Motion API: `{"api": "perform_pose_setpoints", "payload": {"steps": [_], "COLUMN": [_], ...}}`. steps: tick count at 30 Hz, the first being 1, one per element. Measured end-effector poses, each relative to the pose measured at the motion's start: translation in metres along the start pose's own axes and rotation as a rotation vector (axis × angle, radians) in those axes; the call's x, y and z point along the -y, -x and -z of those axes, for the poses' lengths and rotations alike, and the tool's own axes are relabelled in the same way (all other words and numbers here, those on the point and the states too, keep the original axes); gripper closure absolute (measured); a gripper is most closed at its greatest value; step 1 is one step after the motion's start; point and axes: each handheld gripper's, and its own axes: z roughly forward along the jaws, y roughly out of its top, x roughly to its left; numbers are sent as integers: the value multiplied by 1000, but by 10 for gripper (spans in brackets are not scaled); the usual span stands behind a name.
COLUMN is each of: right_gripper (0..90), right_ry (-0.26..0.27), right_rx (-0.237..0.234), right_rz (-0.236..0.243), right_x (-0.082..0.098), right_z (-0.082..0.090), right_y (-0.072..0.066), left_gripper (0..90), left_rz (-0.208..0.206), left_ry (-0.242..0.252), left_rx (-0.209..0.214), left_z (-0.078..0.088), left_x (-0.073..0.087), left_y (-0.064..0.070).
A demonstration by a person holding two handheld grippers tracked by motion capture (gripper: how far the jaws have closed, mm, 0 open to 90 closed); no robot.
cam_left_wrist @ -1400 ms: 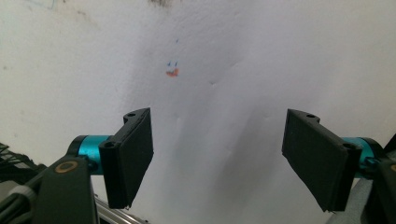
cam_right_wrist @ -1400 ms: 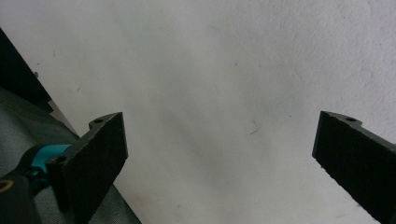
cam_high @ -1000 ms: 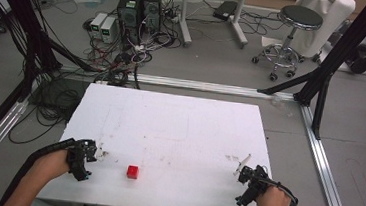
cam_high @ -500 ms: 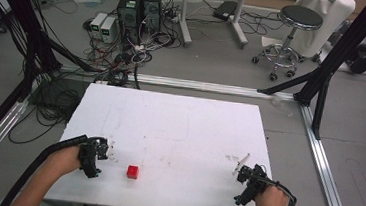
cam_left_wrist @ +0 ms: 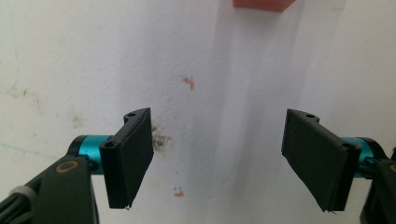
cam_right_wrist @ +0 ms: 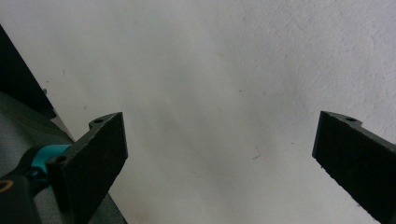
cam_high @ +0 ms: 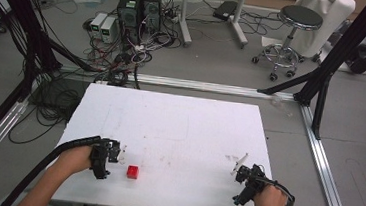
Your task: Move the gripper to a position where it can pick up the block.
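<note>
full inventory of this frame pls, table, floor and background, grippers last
table: 1, white, centre, scuffed and marked
cube: 1, red, near edge of table, just right of the left gripper
computer towers: 2, black, floor beyond the table
small boxes: 2, pale with green lights, left of the towers
cables: many, mostly black, floor beyond and left of the table
stool: 1, black seat on chrome wheeled base, far right
frame rails: silver, floor around the table
left gripper: 1, black, open, near left, fingers toward the cube
right gripper: 1, black, open, near right
hands: 2, holding the grippers
</note>
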Motion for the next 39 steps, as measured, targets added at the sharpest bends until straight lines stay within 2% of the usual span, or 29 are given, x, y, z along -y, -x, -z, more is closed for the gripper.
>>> {"api": "perform_pose_setpoints", "payload": {"steps": [2,13,23,34,39], "right_gripper": [24,24,24,24,25], "right_ry": [1,12,16,15,15], "right_rx": [0,4,-1,0,-1], "right_rz": [-1,-6,-7,-8,-10], "right_x": [0,2,3,2,2], "right_z": [0,2,2,1,1], "right_y": [0,0,0,0,0], "left_gripper": [254,254,254,254,254], "left_rz": [-30,-122,-185,-219,-230], "left_ry": [2,7,21,7,-5], "left_rx": [5,43,87,128,129], "left_z": [0,1,-7,-22,-28], "left_x": [-8,-35,-55,-68,-74], "left_y": [0,0,1,4,6]}}
